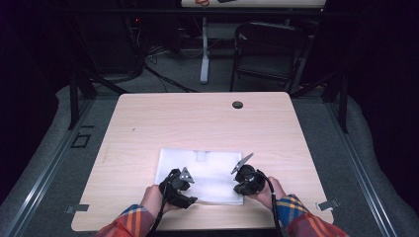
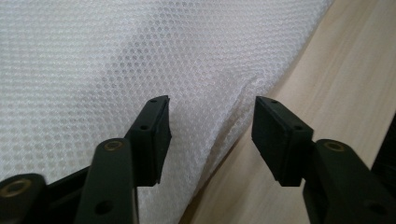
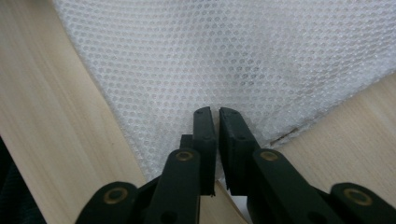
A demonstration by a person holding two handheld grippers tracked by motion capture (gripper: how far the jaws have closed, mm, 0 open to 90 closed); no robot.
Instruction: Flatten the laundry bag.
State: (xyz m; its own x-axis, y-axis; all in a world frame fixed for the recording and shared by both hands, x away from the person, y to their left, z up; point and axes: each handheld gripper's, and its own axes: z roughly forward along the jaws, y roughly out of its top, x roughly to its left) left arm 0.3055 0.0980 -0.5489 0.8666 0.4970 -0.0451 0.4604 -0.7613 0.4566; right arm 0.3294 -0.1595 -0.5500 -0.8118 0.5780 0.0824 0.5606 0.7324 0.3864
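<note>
Pale wood table under dark surroundings. Near edge: white mesh cloth, flat. Left gripper spread wide astride its near-left hem, nothing gripped. Right gripper pinched on near-right corner. Likely step: taking corners; next, closing left jaws. Far: cable port, chair.

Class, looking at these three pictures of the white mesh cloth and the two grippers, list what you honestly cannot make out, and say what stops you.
- High view: the jaws of the left gripper and right gripper are too small to read.
- Right gripper view: the jaws stand nearly shut at the white mesh cloth corner; whether cloth lies between them is hidden by the jaws themselves.
- High view: the small tab at the cloth's far edge is blurred.
- Left gripper view: the cloth's far edges are cut off by the frame.
</note>
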